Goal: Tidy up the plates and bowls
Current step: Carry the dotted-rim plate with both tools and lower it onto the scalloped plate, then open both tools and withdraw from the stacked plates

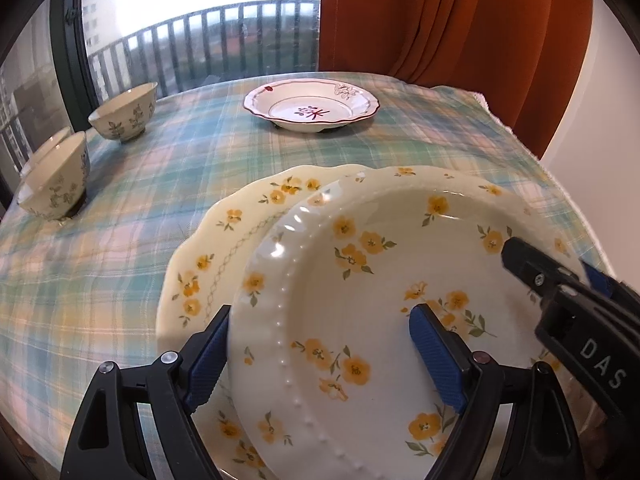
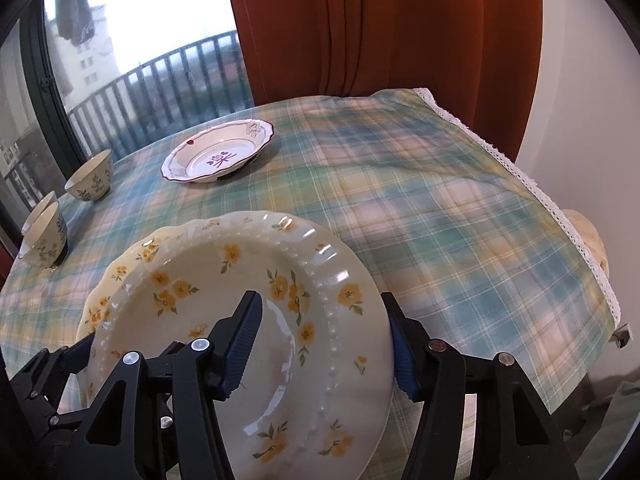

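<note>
L gripper (image 1: 320, 344): enters from bottom of its own view, pointing fwd and slightly down over the table. Blue-padded fingers (image 1: 206, 360) straddle the left rim of the beaded plate (image 1: 360, 320): one pad outside/under the rim, the other over the plate's well. Gap between pads is wide; can't tell whether they actually clamp the rim or just bracket it.

R gripper (image 2: 324, 344): comes in from bottom of its view, angled fwd-left. Left pad over the plate's inside, right pad against the outer rim on the right edge. Looks in contact w/ the rim, but firm grasp not confirmable. In L view the R gripper (image 1: 560, 280) shows at the plate's right edge.

Beaded plate: yellow-flower pattern, tilted, its left side raised, sitting over the scalloped plate (image 1: 208, 264) w/ similar yellow flowers, which lies on the plaid tablecloth (image 1: 160, 184). Plates overlap; exact contact pt hidden.

Elsewhere: red-trim dish (image 1: 312, 106) at far side of table, well apart. Single bowl (image 1: 124, 114) at far left; two nested bowls (image 1: 56, 184) near it, left edge. Orange curtain (image 1: 440, 20) behind; balcony railing (image 1: 200, 40) thru window.
</note>
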Demonstrator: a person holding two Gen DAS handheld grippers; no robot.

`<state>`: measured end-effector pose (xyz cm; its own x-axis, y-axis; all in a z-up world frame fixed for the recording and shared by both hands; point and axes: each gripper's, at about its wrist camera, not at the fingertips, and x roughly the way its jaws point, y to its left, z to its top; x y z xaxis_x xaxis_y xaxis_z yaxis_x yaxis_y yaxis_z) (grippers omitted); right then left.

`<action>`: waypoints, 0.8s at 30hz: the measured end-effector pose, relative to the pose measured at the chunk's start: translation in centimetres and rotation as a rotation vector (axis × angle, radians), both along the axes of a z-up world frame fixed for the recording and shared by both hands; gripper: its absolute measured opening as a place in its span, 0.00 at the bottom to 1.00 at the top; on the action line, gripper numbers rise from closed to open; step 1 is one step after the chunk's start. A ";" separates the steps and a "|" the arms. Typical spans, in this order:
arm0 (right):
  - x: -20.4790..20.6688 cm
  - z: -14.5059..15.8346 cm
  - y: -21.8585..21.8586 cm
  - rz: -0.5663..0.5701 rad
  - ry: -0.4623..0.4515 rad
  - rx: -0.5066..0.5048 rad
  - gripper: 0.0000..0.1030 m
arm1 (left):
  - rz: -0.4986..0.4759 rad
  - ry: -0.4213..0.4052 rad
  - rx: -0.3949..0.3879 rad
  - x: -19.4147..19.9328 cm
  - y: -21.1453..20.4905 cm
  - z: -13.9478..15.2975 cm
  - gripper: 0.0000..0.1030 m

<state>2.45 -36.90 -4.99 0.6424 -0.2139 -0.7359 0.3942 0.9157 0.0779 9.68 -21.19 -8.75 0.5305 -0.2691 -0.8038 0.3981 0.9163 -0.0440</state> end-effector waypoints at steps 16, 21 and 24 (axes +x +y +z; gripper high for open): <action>0.7 -1.8 1.4 0.010 0.041 0.003 0.54 | -0.023 -0.159 0.185 -0.5 -0.3 -0.1 0.84; 0.2 -1.8 1.2 -0.022 0.047 0.044 0.54 | -0.029 -0.115 0.159 -0.2 0.4 -0.1 0.84; -0.5 -1.3 1.4 -0.042 0.036 0.021 0.54 | -0.026 -0.092 0.139 0.0 1.1 0.1 0.84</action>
<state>1.99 -35.47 -6.28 0.6061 -0.2242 -0.7631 0.4349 0.8967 0.0820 9.65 -20.10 -8.64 0.5983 -0.1727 -0.7825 0.4178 0.9005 0.1207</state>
